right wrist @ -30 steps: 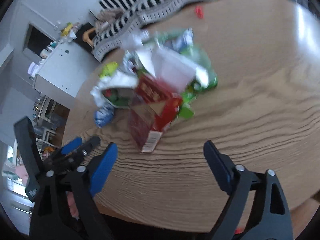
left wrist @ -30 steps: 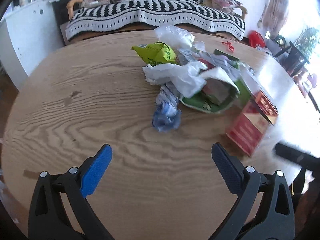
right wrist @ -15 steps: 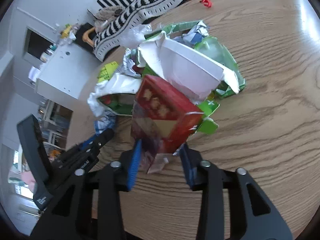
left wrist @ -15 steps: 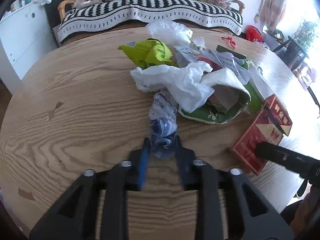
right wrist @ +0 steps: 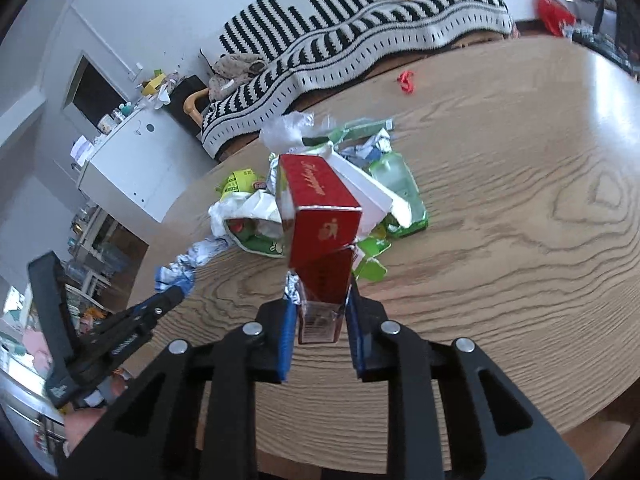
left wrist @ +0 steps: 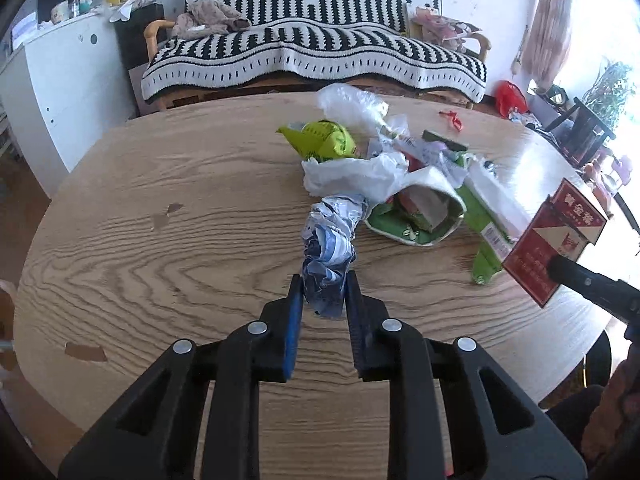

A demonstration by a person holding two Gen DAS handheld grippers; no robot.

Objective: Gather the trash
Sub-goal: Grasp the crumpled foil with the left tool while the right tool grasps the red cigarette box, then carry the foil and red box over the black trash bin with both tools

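Observation:
A heap of trash lies mid-table: a lime-green bag (left wrist: pixel 326 141), a white plastic bag (left wrist: pixel 352 172), a green pouch (left wrist: pixel 412 228) and clear plastic (left wrist: pixel 352 105). My left gripper (left wrist: pixel 322 280) is shut on a crumpled blue-and-white wrapper (left wrist: pixel 330 240), whose far end still reaches the heap. My right gripper (right wrist: pixel 320 304) holds a red carton (right wrist: pixel 320 220) by its lower end, raised off the table; its jaws are closing, with the pads pressed on both sides of the carton. In the left wrist view the red carton (left wrist: pixel 554 236) hangs at the right.
The round wooden table (left wrist: pixel 160 240) has a small red scrap (left wrist: pixel 452 118) near its far edge. Behind it stands a sofa under a black-and-white striped blanket (left wrist: pixel 312 56), with a white cabinet (left wrist: pixel 68 88) to the left and dark chairs (left wrist: pixel 588 132) to the right.
Both grippers went from wide open to shut: the left on the blue-and-white wrapper, the right on the red carton. Both then rose, lifting the carton upright off the table.

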